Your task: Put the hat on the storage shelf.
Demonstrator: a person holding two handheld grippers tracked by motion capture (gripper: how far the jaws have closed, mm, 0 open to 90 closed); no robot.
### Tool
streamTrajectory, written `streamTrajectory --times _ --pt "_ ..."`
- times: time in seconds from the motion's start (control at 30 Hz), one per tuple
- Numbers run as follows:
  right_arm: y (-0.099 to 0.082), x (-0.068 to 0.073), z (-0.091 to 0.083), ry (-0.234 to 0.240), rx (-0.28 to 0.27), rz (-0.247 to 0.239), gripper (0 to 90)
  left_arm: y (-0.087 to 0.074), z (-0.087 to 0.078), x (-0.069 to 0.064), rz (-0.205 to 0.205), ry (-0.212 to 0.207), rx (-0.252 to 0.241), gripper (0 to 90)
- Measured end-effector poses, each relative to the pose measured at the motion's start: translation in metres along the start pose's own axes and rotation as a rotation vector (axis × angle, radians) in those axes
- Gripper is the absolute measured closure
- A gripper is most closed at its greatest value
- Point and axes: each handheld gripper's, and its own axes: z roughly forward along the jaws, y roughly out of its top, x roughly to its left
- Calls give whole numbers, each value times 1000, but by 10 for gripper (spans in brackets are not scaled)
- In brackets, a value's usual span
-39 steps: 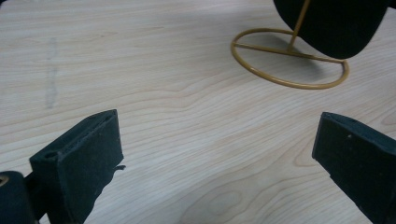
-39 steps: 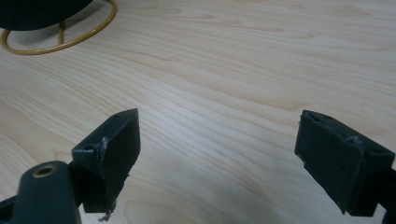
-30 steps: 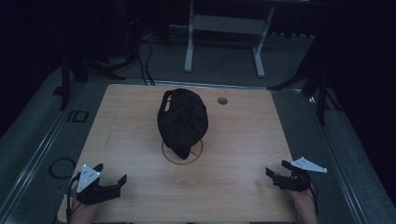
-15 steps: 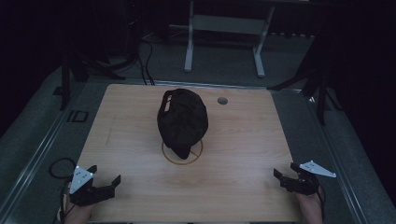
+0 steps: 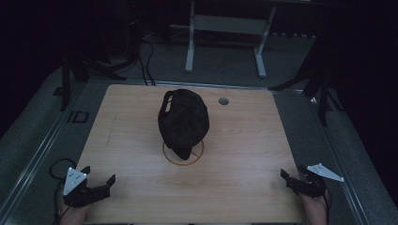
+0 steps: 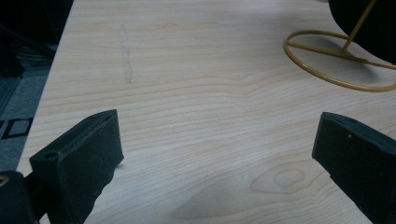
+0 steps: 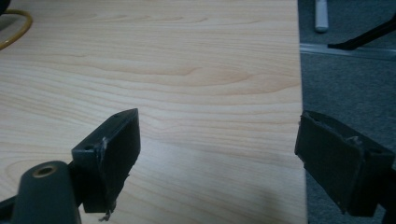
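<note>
A black cap (image 5: 183,121) sits on a gold wire stand (image 5: 183,153) at the middle of a light wooden table (image 5: 244,140), seen from above in dim light. The left gripper (image 5: 101,183) rests at the table's near left corner with its two black jaws spread wide and nothing between them, well apart from the cap. The right gripper (image 5: 292,178) rests at the near right edge, its jaws likewise spread and empty, one jaw over the floor beside the table.

A dim lab: lone wooden table (image 5: 141,122), floor cables (image 5: 145,61), metal stand legs (image 5: 225,42).
</note>
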Motion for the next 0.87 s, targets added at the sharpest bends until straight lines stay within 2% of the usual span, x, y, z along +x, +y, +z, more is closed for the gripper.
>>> streamTrajectory --times 0.17,0.43,0.57,0.87 --pt "1 -2 -2 -16 -21 15 140 -1 0 1 -1 17 6 22" --pt "1 -1 -1 -28 -29 1 141 -2 4 -2 14 20 7 21" --pt "1 1 0 -36 -19 -19 140 -4 4 -3 7 33 -4 21" --pt "0 1 2 -39 -4 -28 141 -4 4 -3 0 39 -15 21"
